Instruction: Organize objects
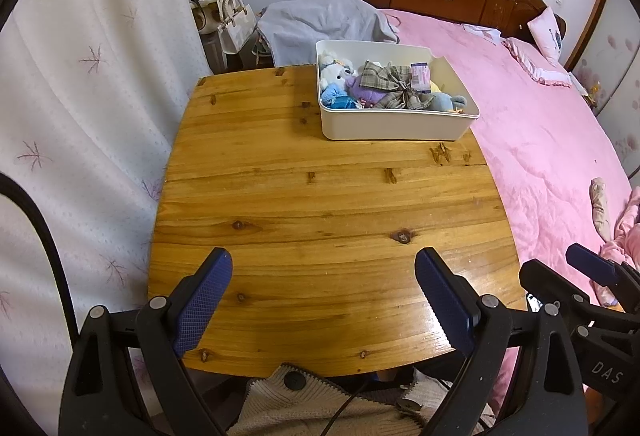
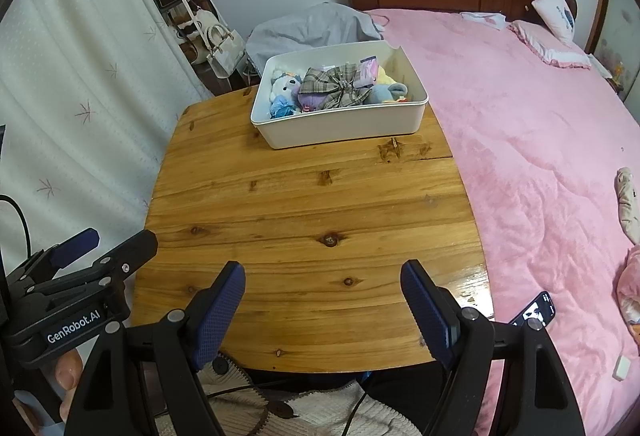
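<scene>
A white bin (image 1: 394, 123) (image 2: 344, 125) stands at the far right part of the wooden table (image 1: 320, 220) (image 2: 304, 220). It holds several small things: a white plush (image 1: 334, 73) (image 2: 285, 84), a plaid bow (image 1: 394, 81) (image 2: 340, 83), a blue plush (image 1: 450, 101) (image 2: 390, 90). My left gripper (image 1: 324, 296) is open and empty over the table's near edge. My right gripper (image 2: 324, 310) is open and empty, also over the near edge. Each gripper shows at the edge of the other's view.
A bed with a pink cover (image 1: 540, 131) (image 2: 532, 139) borders the table on the right. A curtain (image 1: 92, 115) hangs on the left. A phone (image 2: 536, 310) lies on the bed near the right gripper. A grey cloth (image 1: 328, 23) lies behind the bin.
</scene>
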A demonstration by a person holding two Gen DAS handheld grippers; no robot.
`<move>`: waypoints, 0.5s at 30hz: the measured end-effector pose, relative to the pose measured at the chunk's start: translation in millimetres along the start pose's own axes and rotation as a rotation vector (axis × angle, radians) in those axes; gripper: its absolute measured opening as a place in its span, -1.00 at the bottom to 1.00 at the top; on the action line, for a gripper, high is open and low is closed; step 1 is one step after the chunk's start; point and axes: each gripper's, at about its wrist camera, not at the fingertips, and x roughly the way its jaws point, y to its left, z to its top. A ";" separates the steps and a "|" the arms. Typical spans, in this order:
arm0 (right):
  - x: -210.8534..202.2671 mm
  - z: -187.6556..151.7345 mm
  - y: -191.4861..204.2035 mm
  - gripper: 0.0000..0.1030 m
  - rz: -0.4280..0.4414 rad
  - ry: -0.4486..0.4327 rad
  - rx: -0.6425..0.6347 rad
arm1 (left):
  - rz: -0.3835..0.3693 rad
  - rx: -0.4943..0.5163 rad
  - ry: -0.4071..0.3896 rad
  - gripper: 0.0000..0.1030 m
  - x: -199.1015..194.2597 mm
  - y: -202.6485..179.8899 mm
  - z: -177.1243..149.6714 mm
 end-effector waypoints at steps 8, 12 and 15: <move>2.5 -0.3 -2.4 0.57 0.005 0.004 0.002 | 0.000 0.002 0.002 0.83 0.2 -1.7 0.2; 4.2 -0.8 -2.8 0.57 0.006 0.006 0.005 | 0.002 0.004 0.002 0.83 -0.1 -3.0 -0.3; 4.2 -0.9 -3.0 0.57 0.006 0.006 0.004 | 0.002 0.004 0.002 0.83 0.0 -3.2 -0.4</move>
